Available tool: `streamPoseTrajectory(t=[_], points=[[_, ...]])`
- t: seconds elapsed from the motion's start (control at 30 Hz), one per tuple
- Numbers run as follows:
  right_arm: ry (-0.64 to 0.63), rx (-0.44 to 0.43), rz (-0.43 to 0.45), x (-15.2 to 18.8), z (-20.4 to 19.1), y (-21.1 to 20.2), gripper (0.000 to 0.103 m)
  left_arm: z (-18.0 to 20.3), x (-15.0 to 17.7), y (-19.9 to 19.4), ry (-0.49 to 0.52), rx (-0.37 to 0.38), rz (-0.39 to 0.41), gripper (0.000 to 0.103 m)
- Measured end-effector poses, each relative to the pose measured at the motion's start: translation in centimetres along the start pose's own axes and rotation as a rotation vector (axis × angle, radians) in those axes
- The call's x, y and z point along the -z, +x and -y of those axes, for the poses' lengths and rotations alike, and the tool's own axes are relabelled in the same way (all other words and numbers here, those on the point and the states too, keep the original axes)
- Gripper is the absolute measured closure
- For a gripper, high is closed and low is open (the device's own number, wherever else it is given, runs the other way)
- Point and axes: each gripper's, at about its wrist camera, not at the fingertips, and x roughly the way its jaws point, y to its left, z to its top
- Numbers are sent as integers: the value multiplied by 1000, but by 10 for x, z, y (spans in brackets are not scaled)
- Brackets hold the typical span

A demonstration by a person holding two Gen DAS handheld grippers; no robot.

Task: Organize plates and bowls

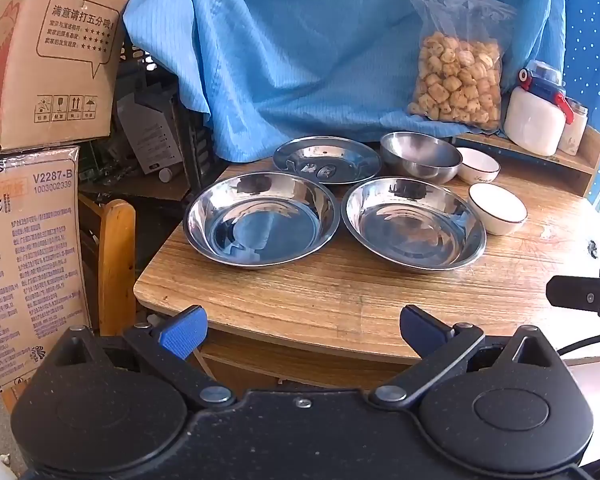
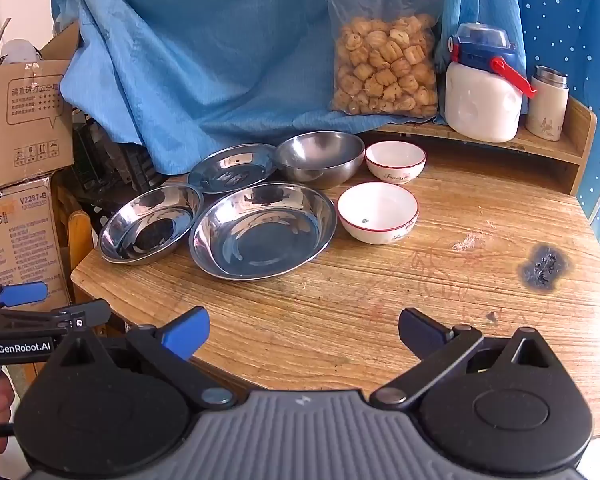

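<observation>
Facing the wooden table (image 2: pixel 340 320), both your grippers hang wide open, empty; L gripper (image 1: pixel 303 330) sits nearer the steel plates (image 1: pixel 260 220); R gripper (image 2: pixel 304 332) nearer the white bowls (image 2: pixel 377 212), ahead, slightly right.

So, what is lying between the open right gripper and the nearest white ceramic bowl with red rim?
Nothing: in the right wrist view only bare wooden table separates the right gripper from that bowl.

Mirror-glossy steel plates (image 2: pixel 262 230), glazed white ceramic bowls (image 2: pixel 377 212), scuffed matt wood-grain table (image 2: pixel 340 312), blue cloth (image 2: pixel 204 60).
</observation>
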Motion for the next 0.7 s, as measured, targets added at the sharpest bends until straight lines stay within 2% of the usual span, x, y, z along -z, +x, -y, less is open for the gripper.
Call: streamPoseTrajectory(t=[0.7], points=[[13, 2, -14, 2, 2, 3, 0, 1, 3, 7, 7, -1, -21, 1]])
